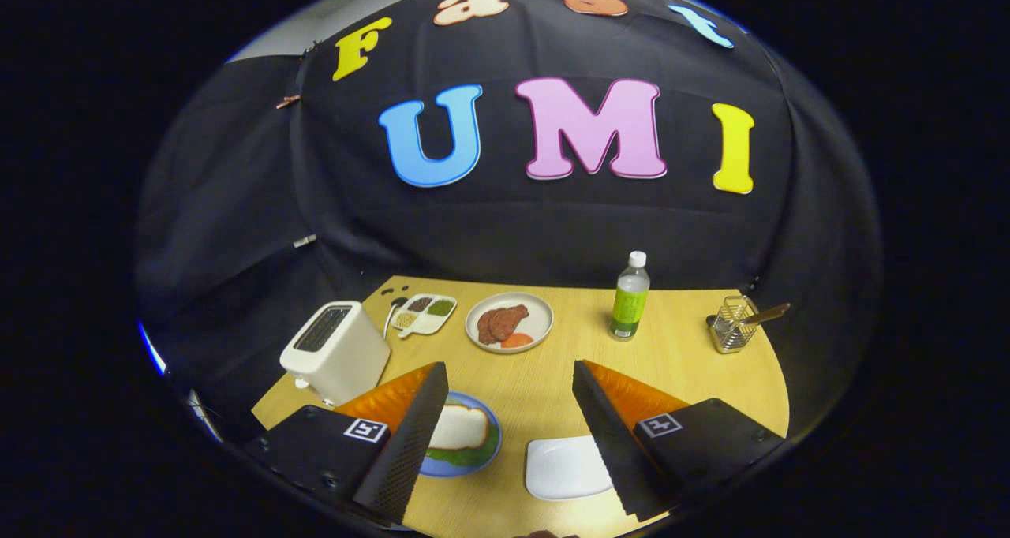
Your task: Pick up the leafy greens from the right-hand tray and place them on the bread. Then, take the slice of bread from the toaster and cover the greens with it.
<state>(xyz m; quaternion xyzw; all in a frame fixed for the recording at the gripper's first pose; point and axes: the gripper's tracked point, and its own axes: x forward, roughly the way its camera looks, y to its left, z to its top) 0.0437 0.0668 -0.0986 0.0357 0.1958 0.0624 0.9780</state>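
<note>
A: Gripper view. How does the gripper (509,435) stand?

B: Fingers wide apart, holding nothing, above the table's (678,364) near edge.

A: And the task's things?

B: A bread slice (460,427) lies over the greens (465,456) on a blue plate (491,420) beside the left finger. The white tray (564,467) lies between the fingers. The toaster (335,351) stands at the left edge.

A: Farther back?

B: A sectioned dish (424,315), a plate of meat (509,323), a bottle (630,295), and a wire holder (731,325) at the right edge.

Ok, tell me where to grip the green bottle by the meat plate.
Grip the green bottle around its mid body, below the white cap, coming in level from the near side. It stands upright with bare table on both flanks. The gripper is open, holding nothing.
</note>
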